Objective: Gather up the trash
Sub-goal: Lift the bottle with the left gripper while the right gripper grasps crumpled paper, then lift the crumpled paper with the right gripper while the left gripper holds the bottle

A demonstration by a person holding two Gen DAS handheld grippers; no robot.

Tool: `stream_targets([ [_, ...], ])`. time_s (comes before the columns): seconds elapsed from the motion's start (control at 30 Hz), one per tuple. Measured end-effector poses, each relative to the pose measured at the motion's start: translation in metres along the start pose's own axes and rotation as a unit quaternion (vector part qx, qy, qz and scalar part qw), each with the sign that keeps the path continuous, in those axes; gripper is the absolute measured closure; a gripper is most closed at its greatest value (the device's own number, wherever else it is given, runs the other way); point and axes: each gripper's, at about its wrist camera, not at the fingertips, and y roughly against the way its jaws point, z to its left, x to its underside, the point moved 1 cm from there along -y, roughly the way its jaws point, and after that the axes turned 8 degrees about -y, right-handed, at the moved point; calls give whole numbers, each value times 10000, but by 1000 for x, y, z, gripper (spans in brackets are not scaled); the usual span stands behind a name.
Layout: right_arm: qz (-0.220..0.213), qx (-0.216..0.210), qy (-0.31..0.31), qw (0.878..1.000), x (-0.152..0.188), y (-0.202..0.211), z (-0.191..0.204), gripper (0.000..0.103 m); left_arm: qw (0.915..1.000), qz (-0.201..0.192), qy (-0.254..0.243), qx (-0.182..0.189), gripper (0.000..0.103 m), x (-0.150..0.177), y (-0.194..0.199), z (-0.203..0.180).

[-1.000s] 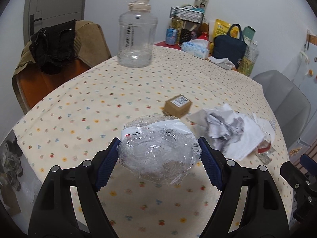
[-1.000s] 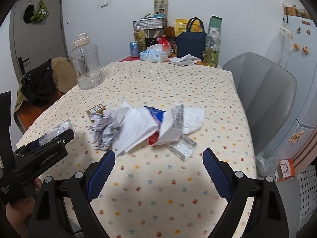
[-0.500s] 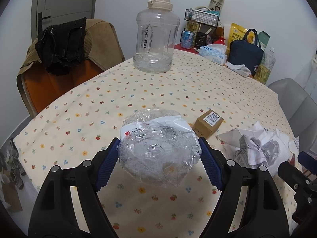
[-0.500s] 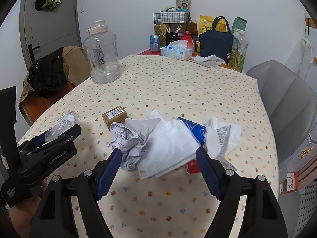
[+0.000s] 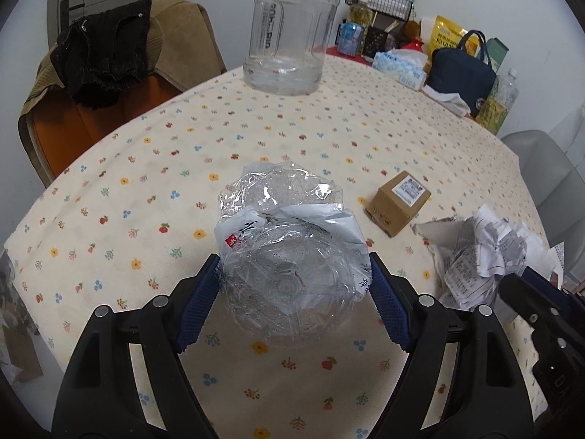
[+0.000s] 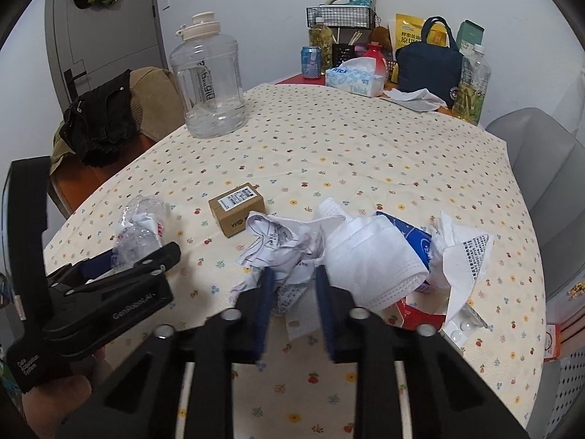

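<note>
My left gripper [image 5: 294, 281] is shut on a crushed clear plastic bottle [image 5: 289, 256], held just above the flowered tablecloth [image 5: 146, 190]. From the right wrist view the same bottle [image 6: 140, 226] sticks out of that gripper at the left. A heap of trash lies in the middle: crumpled printed paper [image 6: 281, 241], a white face mask [image 6: 373, 256], a blue packet [image 6: 416, 237] and a blister pack [image 6: 460, 329]. My right gripper [image 6: 294, 270] is closing, its blue pads pinching the near side of the crumpled paper.
A small cardboard box [image 6: 237, 208] sits just beyond the heap. A big clear water jug [image 6: 212, 84] stands at the far left, with a tissue box [image 6: 354, 78], a navy bag [image 6: 427, 69] and bottles at the back. A chair with clothes [image 6: 106, 120] stands left, a grey chair [image 6: 537, 161] right.
The right gripper moved forward to the heap and narrowed from wide open onto the crumpled paper. The left gripper, still holding the bottle, drifted forward over the table.
</note>
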Motion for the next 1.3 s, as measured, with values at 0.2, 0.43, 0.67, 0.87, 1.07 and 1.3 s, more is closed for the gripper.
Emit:
stream_targets([
  [0.2,-22,-30,-54,10000,3,10,-6,93,10000,-46,-55,6,25,-1,3,-3],
  [0.43,-213,-88,-145,9996,-1,31,-13,95,9993,-369,-81,78,25,-8,21,-12],
  [0.67,-415,-193,-220,9987,-7,54,-18,102,9978,-639,-128,114,25,-16,42,-22],
  [0.87,-430,-189,-283,9985,-8,62,-22,99,9968,-773,-189,120,25,-20,54,-29],
  [1.07,-417,-139,-286,9986,-3,57,-18,40,9973,-736,-70,-34,25,-15,50,-13],
  [1.3,60,-330,-166,9993,6,26,2,43,9978,-573,204,-254,25,-9,33,24],
])
